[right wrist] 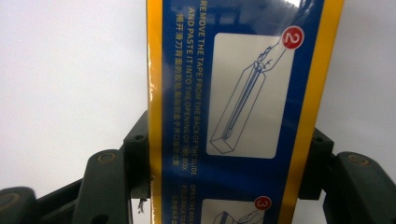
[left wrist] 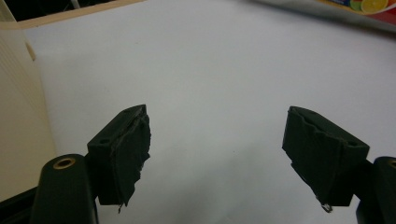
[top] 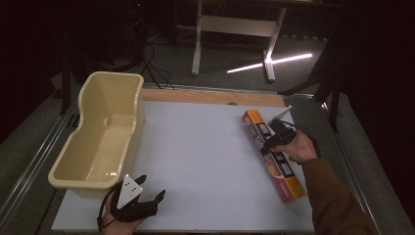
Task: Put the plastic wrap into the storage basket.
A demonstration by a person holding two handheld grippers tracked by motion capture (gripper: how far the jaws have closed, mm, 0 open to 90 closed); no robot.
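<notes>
A long, narrow box point(top: 287, 180) in orange, yellow and blue lies at an angle on the right side of the white tabletop point(top: 205, 161). My right gripper point(top: 270, 142) is shut across its upper half. In the right gripper view the box's printed instruction side point(right wrist: 238, 93) runs up between the black jaws of the right gripper point(right wrist: 229, 144), and both pads press its yellow edges. My left gripper point(top: 152, 187) rests near the front left edge, open, with nothing between its fingers. In the left gripper view the left gripper point(left wrist: 217, 116) has bare white surface between its jaws.
A cream plastic tub point(top: 78, 183) stands empty on the left of the table, right beside the left gripper; its wall point(left wrist: 18, 116) borders the left gripper view. A wooden strip point(top: 210, 96) runs along the far edge. A white desk frame point(top: 235, 24) stands beyond.
</notes>
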